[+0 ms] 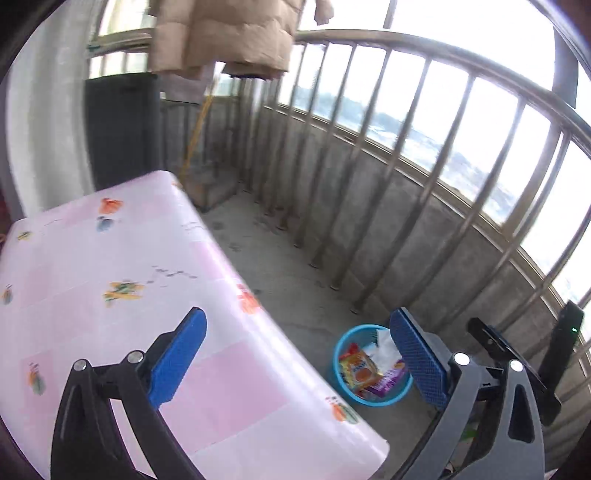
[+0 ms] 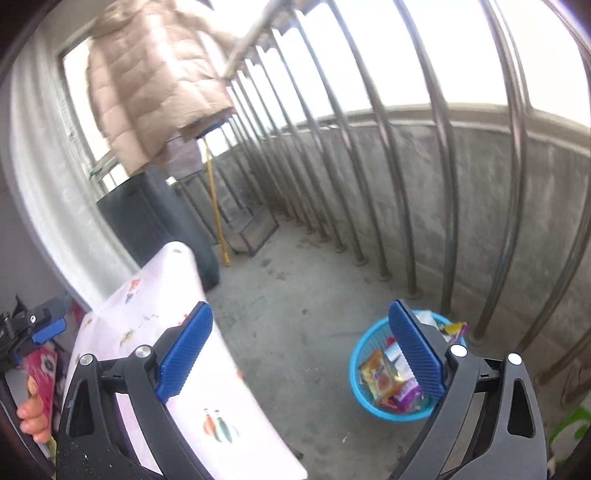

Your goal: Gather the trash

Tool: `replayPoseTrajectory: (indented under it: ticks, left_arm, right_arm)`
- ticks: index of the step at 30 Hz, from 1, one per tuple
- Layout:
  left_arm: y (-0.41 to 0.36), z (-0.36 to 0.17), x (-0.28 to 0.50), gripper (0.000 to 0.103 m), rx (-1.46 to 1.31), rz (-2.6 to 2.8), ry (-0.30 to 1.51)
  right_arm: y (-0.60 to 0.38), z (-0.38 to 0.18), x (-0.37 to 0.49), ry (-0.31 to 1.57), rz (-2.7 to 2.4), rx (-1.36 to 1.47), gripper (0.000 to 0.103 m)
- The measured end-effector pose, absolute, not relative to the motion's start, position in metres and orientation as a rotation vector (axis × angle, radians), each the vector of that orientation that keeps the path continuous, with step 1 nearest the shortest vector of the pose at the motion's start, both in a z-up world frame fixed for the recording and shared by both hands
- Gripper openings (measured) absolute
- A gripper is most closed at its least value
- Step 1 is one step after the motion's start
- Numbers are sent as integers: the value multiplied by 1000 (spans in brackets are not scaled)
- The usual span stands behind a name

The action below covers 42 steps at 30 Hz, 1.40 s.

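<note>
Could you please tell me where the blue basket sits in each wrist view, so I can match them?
Left wrist: blue basket, lower right of centre, on the floor beside the table.
Right wrist: basket, lower right, partly behind the right pad.
Shared landmark: the hanging beige jacket.

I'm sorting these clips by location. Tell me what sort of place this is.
Most likely a home balcony: a metal railing over a low concrete wall with open sky beyond, a padded jacket hung up, perhaps to air, and a bare concrete floor.
</note>
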<state>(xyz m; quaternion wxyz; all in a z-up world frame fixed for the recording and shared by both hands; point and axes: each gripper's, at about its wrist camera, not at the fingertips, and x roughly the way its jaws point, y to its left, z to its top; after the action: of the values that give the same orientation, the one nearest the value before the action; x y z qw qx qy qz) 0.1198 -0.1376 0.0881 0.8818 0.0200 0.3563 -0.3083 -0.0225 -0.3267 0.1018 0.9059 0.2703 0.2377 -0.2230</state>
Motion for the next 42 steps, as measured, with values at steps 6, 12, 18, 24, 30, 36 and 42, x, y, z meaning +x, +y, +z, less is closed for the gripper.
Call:
replayPoseTrajectory:
  ticks: [6, 12, 18, 24, 30, 36, 42]
  left_arm:
    - [-41, 88, 89, 97, -40, -377, 704]
    - [6, 94, 68, 97, 36, -341, 653]
    - [28, 89, 50, 97, 99, -226, 598]
    - [37, 52, 23, 97, -2, -104, 677]
    - [31, 20, 5, 97, -46, -11, 798]
    - [24, 8, 1, 97, 2, 6, 881]
    - [19, 2, 2, 97, 33, 0, 923]
  right_arm:
    - [-261, 131, -19, 471, -345, 438, 95]
    - [-226, 148, -23, 483, -338, 415, 95]
    - [-203, 142, -15, 484, -340, 379, 95]
    - [-169, 117, -5, 582, -349, 192, 95]
    - [-159, 87, 3, 787, -315, 164, 95]
    - [-160, 64, -1, 917, -369, 149, 95]
    - [-157, 59, -4, 947, -397, 119, 95]
